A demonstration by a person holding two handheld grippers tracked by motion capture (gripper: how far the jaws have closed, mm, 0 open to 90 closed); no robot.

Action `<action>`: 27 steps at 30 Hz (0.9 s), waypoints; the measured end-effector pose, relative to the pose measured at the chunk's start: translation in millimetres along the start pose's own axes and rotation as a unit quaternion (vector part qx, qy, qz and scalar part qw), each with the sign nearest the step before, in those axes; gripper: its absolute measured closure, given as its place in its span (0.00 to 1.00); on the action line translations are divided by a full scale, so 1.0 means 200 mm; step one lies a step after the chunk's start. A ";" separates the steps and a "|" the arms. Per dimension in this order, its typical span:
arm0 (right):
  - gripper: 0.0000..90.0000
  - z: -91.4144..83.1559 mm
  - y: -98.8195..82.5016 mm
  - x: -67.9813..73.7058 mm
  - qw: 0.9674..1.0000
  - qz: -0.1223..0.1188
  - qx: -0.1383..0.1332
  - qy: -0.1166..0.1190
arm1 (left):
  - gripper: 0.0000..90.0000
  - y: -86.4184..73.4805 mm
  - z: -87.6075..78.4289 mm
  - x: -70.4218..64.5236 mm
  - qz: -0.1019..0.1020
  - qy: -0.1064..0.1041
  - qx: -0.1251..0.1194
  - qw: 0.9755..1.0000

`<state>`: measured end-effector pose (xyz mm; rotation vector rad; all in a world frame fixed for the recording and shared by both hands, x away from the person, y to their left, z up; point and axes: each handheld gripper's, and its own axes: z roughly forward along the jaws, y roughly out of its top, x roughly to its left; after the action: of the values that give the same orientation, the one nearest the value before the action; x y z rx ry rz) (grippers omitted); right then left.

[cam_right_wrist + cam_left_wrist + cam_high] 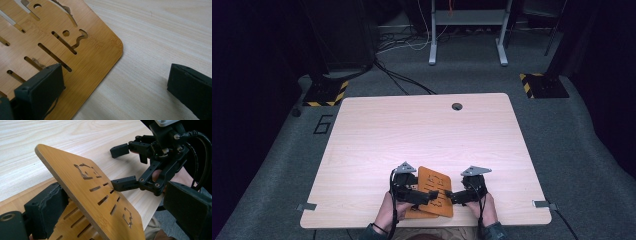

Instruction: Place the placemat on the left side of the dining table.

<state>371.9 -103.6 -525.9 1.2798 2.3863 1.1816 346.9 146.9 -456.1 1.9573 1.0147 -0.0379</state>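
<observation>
Looks like peeling the top orange-brown slotted bamboo board with rounded corners (85, 190) off a second, matching bamboo board (72, 222) lying flat beneath it. Sits at the near edge of the pale wooden table (412, 130), right in front of the person, tilted up with its far corner in the air.

Left gripper (432, 196): spread wide, clamped on nothing, one jaw tucked under the raised board and propping it, the other standing clear on the far side.

Right gripper (121, 167): also spread wide and holding nothing, lower jaw tip touching the board's slotted face, upper jaw above it in the air. Seen from its own camera, straddles the board's rounded corner, one jaw over bamboo and one over bare table.

To do it well:
- Slide the right gripper on until the board's edge lies between both pads, then close on solid bamboo, not across a slot.
- Keep the left jaw steady as a prop until that grip is firm.
- Lift straight up, avoiding dragging the lower board toward the table edge.
</observation>
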 end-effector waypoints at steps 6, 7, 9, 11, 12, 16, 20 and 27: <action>0.00 -0.01 0.00 0.00 1.000 0.003 0.000 -0.002 | 0.07 0.02 0.01 -0.03 0.006 -0.005 0.000 1.000; 0.00 -0.01 0.00 -0.01 1.000 0.004 -0.001 -0.002 | 0.07 0.03 0.01 -0.03 0.008 -0.005 0.000 1.000; 0.00 -0.01 0.00 -0.01 1.000 0.004 -0.002 -0.001 | 0.07 0.03 0.01 -0.04 0.009 -0.007 0.000 1.000; 0.00 -0.01 -0.01 -0.01 1.000 0.003 -0.002 0.001 | 0.08 0.04 0.01 -0.04 0.011 -0.011 -0.001 1.000; 0.00 -0.01 -0.01 -0.02 1.000 0.002 -0.002 0.003 | 0.09 0.05 0.01 -0.05 0.013 -0.011 -0.001 1.000; 0.00 -0.02 -0.01 -0.02 1.000 0.005 -0.003 0.004 | 0.09 0.07 0.02 -0.07 0.017 -0.013 -0.001 1.000; 0.02 -0.02 -0.01 -0.03 1.000 0.000 -0.002 -0.002 | 0.10 0.08 0.03 -0.08 0.022 -0.017 -0.001 1.000; 0.02 -0.03 -0.02 -0.02 1.000 -0.005 0.001 -0.013 | 0.14 0.12 0.04 -0.11 0.033 -0.017 -0.001 0.999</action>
<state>369.8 -110.8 -525.8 1.2736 2.3748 1.1521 351.1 120.9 -436.1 1.9796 0.9279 -0.0338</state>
